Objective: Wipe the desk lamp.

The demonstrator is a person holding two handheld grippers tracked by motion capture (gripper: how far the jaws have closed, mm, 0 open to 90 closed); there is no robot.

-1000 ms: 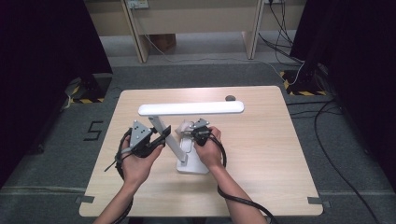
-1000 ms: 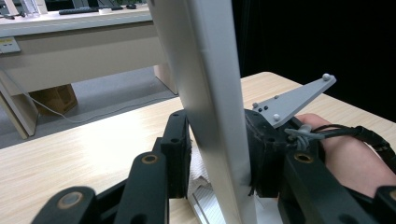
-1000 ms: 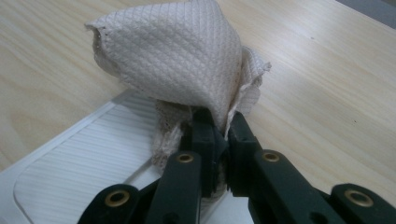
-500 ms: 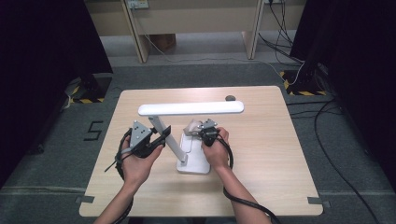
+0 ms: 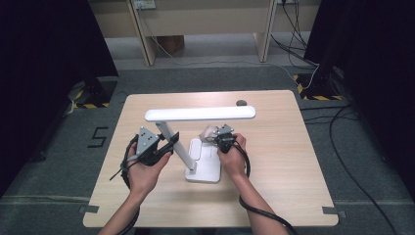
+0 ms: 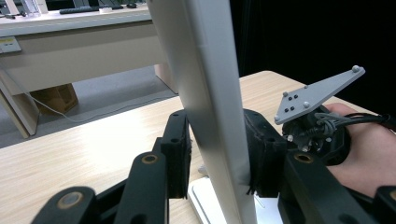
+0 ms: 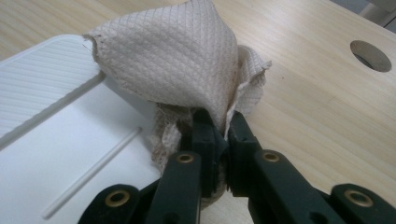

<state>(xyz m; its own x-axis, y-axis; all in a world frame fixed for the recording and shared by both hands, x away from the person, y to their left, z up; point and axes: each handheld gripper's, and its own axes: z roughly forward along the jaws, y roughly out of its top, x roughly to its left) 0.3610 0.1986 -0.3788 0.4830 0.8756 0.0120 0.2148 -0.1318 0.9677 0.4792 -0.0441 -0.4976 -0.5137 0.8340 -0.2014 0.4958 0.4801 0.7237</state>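
Two grippers share the work: the left gripper point(image 5: 169, 141) clamps the desk lamp's slanted arm point(image 6: 210, 116) at centre frame, steadying it, while the right gripper point(image 7: 219, 126) pinches a beige cloth point(image 7: 187, 60) against the lamp base point(image 7: 70, 140), apparently wiping.

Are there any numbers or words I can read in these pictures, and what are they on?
"5": a black mark on the grey floor, left of the table.
The sticker on the far desk in the left gripper view: print too small to read.
The white lamp and the cloth: no writing seen.
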